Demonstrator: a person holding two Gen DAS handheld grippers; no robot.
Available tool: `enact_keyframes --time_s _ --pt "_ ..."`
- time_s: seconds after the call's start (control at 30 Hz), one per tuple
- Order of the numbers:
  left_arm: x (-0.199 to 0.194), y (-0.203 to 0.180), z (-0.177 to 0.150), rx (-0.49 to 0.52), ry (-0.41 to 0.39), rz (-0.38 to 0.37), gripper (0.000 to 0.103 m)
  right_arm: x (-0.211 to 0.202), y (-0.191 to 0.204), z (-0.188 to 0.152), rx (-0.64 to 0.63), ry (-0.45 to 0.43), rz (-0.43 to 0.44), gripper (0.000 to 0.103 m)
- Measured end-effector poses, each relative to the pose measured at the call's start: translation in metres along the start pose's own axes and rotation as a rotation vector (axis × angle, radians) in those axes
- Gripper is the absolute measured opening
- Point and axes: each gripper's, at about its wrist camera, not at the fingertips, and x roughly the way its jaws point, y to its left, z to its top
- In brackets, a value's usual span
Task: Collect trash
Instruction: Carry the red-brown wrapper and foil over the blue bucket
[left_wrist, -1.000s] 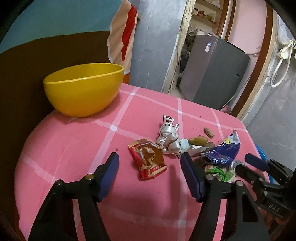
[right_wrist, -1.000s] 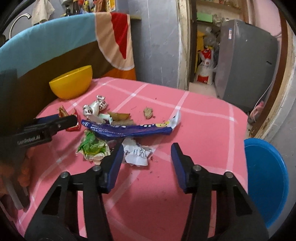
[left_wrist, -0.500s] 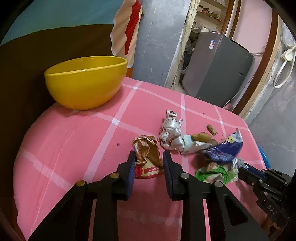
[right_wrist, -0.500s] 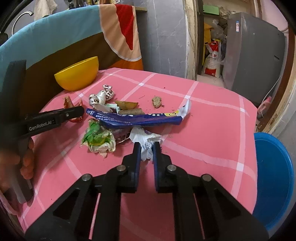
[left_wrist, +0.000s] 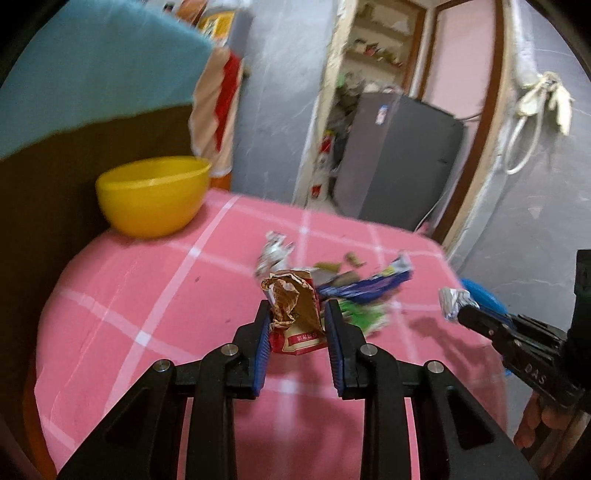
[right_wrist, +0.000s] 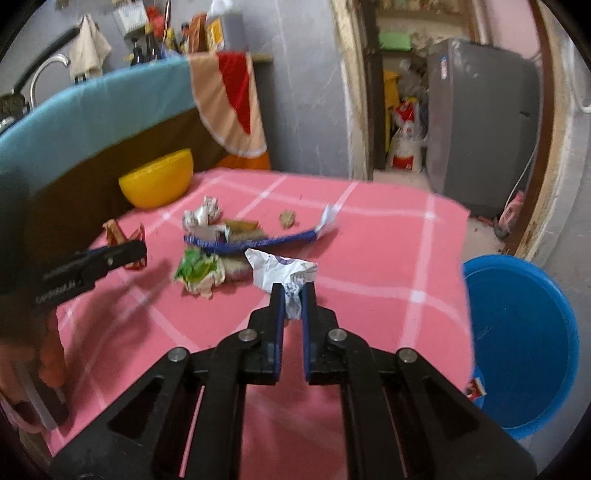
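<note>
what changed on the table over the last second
Both jaws closed and lifted trash: the left gripper took the red-brown wrapper, the right gripper the white crumpled wrapper, its jaws still closing. The yellow bowl, blue wrapper and green wrapper stayed.

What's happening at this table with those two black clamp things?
A person is clearing litter off a pink tablecloth. The left hand-held gripper is shut on a crumpled red and brown wrapper. The right hand-held gripper pinches a crumpled white wrapper, its jaws closing. More wrappers lie on the cloth, among them a long blue wrapper and a green one. A blue tub stands beside the table, a yellow bowl on it.
</note>
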Motion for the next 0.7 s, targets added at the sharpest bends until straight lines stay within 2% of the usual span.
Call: enact_keyframes --time_s 0.27,0.53,0.7 --pt "-0.016 -0.054 0.015 0.086 -0.156 -0.094 0.024 -0.054 -0.017 0.006 0.030 -0.234 -0.078 0.008" --pt "-0.012 -0.112 0.028 0.148 -0.260 -0.203 0.024 -0.109 -0.040 0.005 0.047 -0.458 -0.224 0.008" --pt "-0.008 -0.149 0.030 0.189 -0.287 -0.266 0.024 -0.133 -0.058 0.000 0.061 -0.516 -0.317 0.008"
